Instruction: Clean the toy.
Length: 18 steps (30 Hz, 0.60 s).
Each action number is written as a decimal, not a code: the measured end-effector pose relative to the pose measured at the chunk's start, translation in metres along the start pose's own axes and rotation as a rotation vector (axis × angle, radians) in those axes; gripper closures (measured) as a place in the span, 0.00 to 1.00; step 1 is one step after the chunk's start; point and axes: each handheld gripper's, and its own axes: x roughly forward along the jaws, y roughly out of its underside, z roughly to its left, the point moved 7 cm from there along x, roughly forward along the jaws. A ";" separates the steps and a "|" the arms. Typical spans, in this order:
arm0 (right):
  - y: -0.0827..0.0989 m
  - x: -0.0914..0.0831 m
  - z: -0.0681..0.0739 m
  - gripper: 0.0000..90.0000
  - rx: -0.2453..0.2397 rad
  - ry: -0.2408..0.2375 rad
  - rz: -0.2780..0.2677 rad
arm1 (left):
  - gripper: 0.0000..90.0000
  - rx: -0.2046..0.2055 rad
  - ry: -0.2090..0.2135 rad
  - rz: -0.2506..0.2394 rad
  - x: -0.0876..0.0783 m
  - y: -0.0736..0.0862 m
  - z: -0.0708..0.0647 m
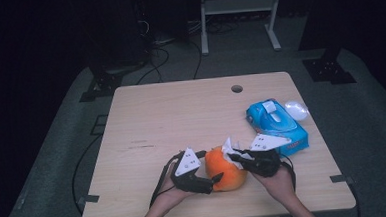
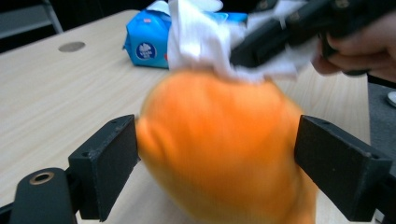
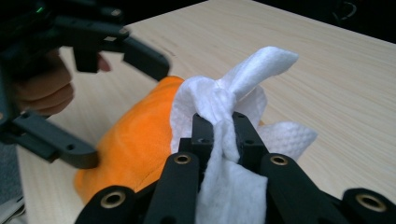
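The table's (image 1: 156, 120) left and far parts lie open; a blue tissue pack (image 1: 277, 126) blocks the right edge.

— How do your hands sit?
— Your left gripper (image 1: 212, 180) lies low in the frame's lower middle, jaws spread wide, your left hand (image 1: 171, 192) under it.
— And the other?
— Your right gripper (image 1: 235, 157), just right of it, has its jaws pinched tight, pointing left.

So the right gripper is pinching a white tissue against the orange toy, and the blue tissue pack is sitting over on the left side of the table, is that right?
Not quite. The right gripper does pinch the white tissue against the orange toy, but the blue tissue pack lies on the right side of the table, beyond the right hand. The high view shows it.
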 end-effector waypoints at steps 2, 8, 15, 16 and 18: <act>-0.001 0.004 0.006 0.90 -0.017 -0.018 -0.001 | 0.16 0.003 -0.001 0.033 0.002 0.007 0.001; 0.006 0.005 -0.004 0.90 0.003 0.004 0.032 | 0.23 -0.005 0.005 0.108 -0.001 0.021 0.008; 0.004 0.007 0.006 0.90 0.008 -0.029 0.010 | 0.16 0.029 0.017 0.013 -0.001 0.002 -0.001; 0.003 0.009 0.012 0.90 -0.009 -0.045 0.009 | 0.18 0.056 0.011 0.043 0.003 0.005 -0.004; 0.001 0.012 0.021 0.89 -0.049 -0.049 0.018 | 0.20 0.068 -0.003 0.079 0.008 0.013 -0.005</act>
